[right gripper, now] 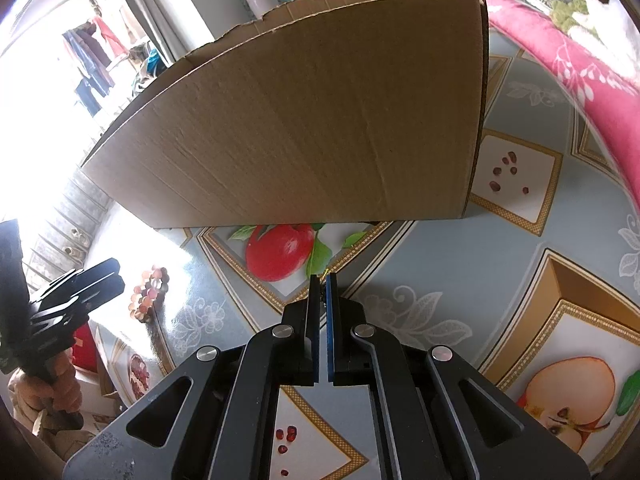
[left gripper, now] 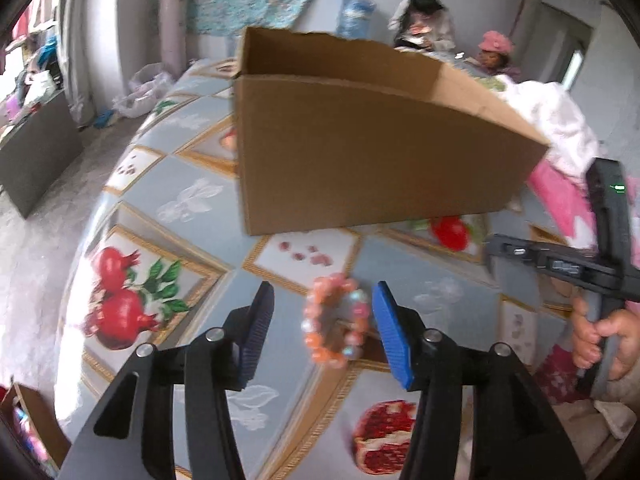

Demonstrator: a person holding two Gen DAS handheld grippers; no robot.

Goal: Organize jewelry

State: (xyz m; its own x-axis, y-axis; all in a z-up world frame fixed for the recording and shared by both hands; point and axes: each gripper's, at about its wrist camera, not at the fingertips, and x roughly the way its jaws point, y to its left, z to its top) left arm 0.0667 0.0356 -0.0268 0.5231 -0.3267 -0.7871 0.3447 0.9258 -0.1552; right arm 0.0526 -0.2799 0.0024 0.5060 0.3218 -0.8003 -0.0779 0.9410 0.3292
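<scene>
A pink and orange bead bracelet (left gripper: 337, 319) lies on the fruit-print tablecloth, between the open blue pads of my left gripper (left gripper: 323, 300), nearer the right pad. It also shows in the right wrist view (right gripper: 149, 293) next to the left gripper (right gripper: 86, 284). An open cardboard box (left gripper: 360, 152) stands just beyond it; it fills the right wrist view (right gripper: 304, 120). My right gripper (right gripper: 323, 280) is shut, with a thin yellowish thread-like bit at its tips that is too small to identify. It hovers over the cloth in front of the box. The right gripper body (left gripper: 560, 264) shows at the right.
The tablecloth (left gripper: 192, 200) covers a table whose left edge drops to the floor. Pink and white cloth (left gripper: 560, 128) is heaped right of the box. Two people sit at the back (left gripper: 424, 20). A small box (left gripper: 28, 416) sits low at the left.
</scene>
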